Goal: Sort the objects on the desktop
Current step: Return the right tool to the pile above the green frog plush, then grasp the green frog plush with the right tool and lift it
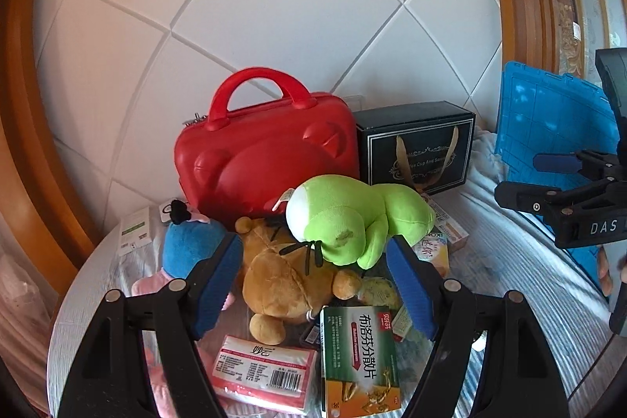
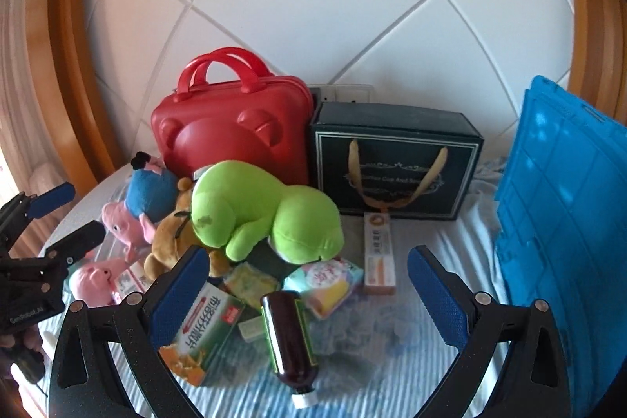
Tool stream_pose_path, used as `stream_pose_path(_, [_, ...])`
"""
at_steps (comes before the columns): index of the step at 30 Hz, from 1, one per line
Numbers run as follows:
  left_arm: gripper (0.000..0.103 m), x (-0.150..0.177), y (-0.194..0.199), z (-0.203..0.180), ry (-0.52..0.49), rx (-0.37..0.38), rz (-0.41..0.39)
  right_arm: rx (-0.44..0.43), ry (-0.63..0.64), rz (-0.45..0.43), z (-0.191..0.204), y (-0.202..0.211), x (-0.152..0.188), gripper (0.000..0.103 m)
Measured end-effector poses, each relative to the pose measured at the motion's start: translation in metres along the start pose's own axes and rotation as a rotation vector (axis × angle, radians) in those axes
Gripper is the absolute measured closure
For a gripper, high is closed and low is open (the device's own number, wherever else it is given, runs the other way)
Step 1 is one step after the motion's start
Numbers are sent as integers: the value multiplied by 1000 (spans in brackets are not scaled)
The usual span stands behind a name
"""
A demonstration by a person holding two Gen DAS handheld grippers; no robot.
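A: In the left wrist view the left gripper (image 1: 313,285) has its jaws wide apart with nothing clamped; the brown bear (image 1: 282,281) and the green frog (image 1: 345,222) sit in the gap beyond them, untouched.

B: The right wrist view agrees for the right gripper (image 2: 309,300): jaws spread, gripping nothing. Between its fingers lies a dark bottle (image 2: 290,335) on its side, which the left view does not show.

A: The left view has a red-and-white tissue pack (image 1: 262,371) near its bottom edge, beside the green medicine box (image 1: 358,359). Do you see it?

B: Only the medicine box, partly behind my left finger. I also see a tall orange-and-white box (image 2: 378,253) lying before the black gift box (image 2: 395,159), and pink pig toys (image 2: 125,226) clearly.

A: The red case (image 1: 266,159) stands behind the pile in both. The blue crate (image 2: 564,214) leans at the right.
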State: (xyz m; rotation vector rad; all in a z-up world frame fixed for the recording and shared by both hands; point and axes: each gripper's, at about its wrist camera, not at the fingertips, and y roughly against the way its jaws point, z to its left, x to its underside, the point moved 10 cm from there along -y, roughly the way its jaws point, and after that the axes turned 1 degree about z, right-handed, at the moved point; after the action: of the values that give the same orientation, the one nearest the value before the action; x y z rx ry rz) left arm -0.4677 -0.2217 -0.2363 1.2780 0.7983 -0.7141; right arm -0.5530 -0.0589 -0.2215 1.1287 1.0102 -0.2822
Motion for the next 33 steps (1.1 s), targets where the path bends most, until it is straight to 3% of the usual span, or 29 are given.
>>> stream_pose_path(6, [28, 3, -66, -10, 46, 42, 62, -44, 3, 67, -13, -64, -3, 0])
stream_pose_path(15, [28, 26, -145, -22, 31, 30, 180, -110, -13, 143, -29, -123, 4, 0])
stream_pose_path(21, [28, 38, -158, -13, 92, 64, 205, -206, 2, 198, -25, -153, 13, 0])
stream_pose_path(33, [28, 41, -168, -12, 6, 69, 229, -406, 12, 293, -14, -207, 30, 0])
